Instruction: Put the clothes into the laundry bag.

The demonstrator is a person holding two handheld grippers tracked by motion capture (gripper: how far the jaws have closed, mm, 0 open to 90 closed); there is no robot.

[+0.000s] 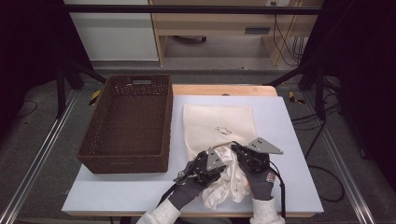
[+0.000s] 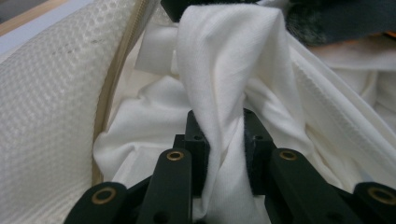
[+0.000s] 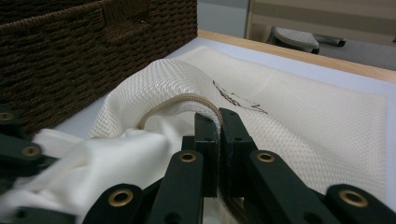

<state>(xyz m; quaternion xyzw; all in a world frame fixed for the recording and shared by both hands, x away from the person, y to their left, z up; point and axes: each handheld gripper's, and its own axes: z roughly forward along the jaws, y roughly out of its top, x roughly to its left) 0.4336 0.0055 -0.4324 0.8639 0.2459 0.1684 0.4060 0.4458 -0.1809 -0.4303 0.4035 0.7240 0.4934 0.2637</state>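
1. Overhead, high view: my left hand-held gripper (image 1: 215,157) and my right hand-held gripper (image 1: 239,150) meet at the near edge of the mesh laundry bag (image 1: 219,122), which lies flat on the pale surface (image 1: 116,191). A bunched white garment (image 1: 229,179) sits between my two gloved hands, partly at the bag's mouth and partly spilling toward me. The brown wicker basket (image 1: 128,123) stands just left of the bag, apart from it.

2. Left gripper view: my left hand-held gripper (image 2: 224,140) is clenched on a twisted fold of the white garment (image 2: 224,60); the cloth runs up between the pads, pinched on both sides. The bag's mesh wall (image 2: 46,102) with its zip edge rises on the left, and more garment lies inside the opening.

3. Right gripper view: my right hand-held gripper (image 3: 218,135) is clamped tight on the bag's zip rim (image 3: 187,99), holding that rim lifted into an arch above the surface. The white garment (image 3: 102,163) lies under the arch, to the left. The wicker basket (image 3: 70,51) stands behind, and the bag's printed mark (image 3: 238,100) lies on the flat mesh beyond the jaws.
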